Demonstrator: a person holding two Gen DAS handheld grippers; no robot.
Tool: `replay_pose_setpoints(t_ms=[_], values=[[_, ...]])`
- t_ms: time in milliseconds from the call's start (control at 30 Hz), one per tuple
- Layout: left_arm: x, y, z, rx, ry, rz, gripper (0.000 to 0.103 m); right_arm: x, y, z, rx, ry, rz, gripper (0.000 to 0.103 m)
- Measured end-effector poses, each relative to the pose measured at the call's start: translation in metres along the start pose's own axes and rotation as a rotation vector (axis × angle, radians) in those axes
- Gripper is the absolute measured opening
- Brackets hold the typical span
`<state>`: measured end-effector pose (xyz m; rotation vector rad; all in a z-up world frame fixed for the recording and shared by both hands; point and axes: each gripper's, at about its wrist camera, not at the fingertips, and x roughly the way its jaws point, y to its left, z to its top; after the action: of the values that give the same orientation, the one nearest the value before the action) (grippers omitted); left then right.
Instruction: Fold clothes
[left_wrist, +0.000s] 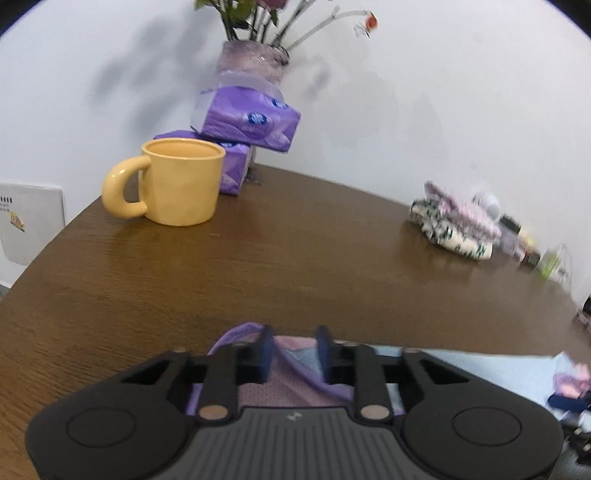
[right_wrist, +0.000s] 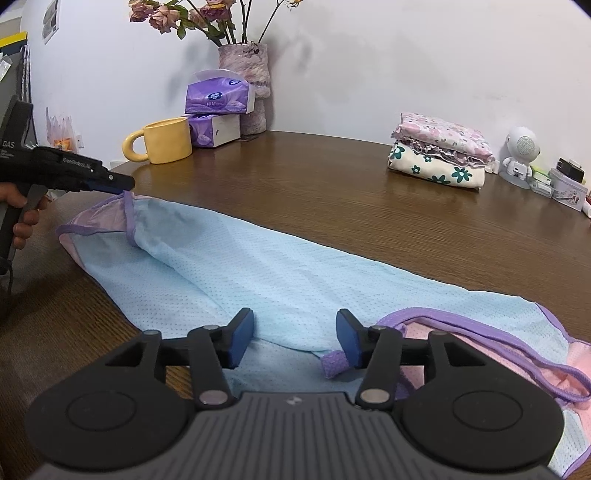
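Beyond the jaws, a vase (right_wrist: 246, 86) holds wilted flowers (right_wrist: 192, 16). Left gripper (left_wrist: 294, 349) pinches the blue mesh garment's (right_wrist: 280, 273) purple hem; right gripper (right_wrist: 294, 341) gapes above it.

A left gripper (left_wrist: 294, 349), its blue fingers (left_wrist: 266, 350) slightly apart, has purple-trimmed cloth (left_wrist: 295, 369) between them at the table's (left_wrist: 295, 258) near edge. A yellow mug (left_wrist: 173, 184) and tissue packs (left_wrist: 245, 118) stand at the far left; folded clothes (left_wrist: 458, 225) lie far right.
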<state>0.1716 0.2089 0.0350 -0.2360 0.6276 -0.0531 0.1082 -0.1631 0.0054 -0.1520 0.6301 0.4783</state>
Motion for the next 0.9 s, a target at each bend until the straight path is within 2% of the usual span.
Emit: replay_pose_setpoints(t_ms=[33, 133, 300, 333, 367, 467, 567, 733, 800, 867, 900], values=[[0.003, -0.001, 0.000, 0.012, 0.006, 0.009, 0.009, 0.000, 0.000, 0.000, 0.000, 0.000, 0.000, 0.050], [0.009, 0.000, -0.003, 0.026, 0.014, 0.035, 0.007, 0.000, -0.001, 0.000, 0.001, 0.000, 0.001, 0.050], [0.008, 0.004, -0.005, 0.009, -0.002, 0.057, 0.009, 0.000, -0.001, 0.000, 0.001, 0.001, 0.005, 0.052], [0.006, 0.005, -0.005, -0.005, -0.005, 0.056, 0.017, 0.000, 0.000, 0.001, 0.000, 0.002, 0.006, 0.053], [0.002, 0.004, -0.005, -0.016, -0.017, 0.050, 0.029, 0.000, 0.000, 0.001, -0.001, 0.002, 0.006, 0.053], [-0.016, 0.001, -0.006, -0.036, -0.078, 0.021, 0.046, 0.000, 0.001, 0.000, -0.004, 0.003, 0.008, 0.057], [-0.033, -0.008, -0.011, -0.033, -0.122, 0.017, 0.053, 0.001, 0.003, 0.000, -0.008, 0.007, 0.012, 0.064], [-0.049, -0.026, -0.027, -0.024, -0.124, -0.022, 0.054, 0.001, 0.006, 0.001, -0.019, 0.008, 0.011, 0.071], [-0.053, -0.038, -0.034, -0.006, -0.123, -0.048, 0.059, 0.000, 0.006, 0.000, -0.026, 0.004, 0.014, 0.077], [-0.057, -0.049, -0.041, 0.013, -0.122, -0.073, 0.074, -0.002, 0.009, 0.000, -0.033, -0.007, 0.011, 0.084], [-0.059, -0.055, -0.044, 0.022, -0.122, -0.086, 0.077, -0.004, 0.011, -0.001, -0.035, -0.016, 0.002, 0.089]])
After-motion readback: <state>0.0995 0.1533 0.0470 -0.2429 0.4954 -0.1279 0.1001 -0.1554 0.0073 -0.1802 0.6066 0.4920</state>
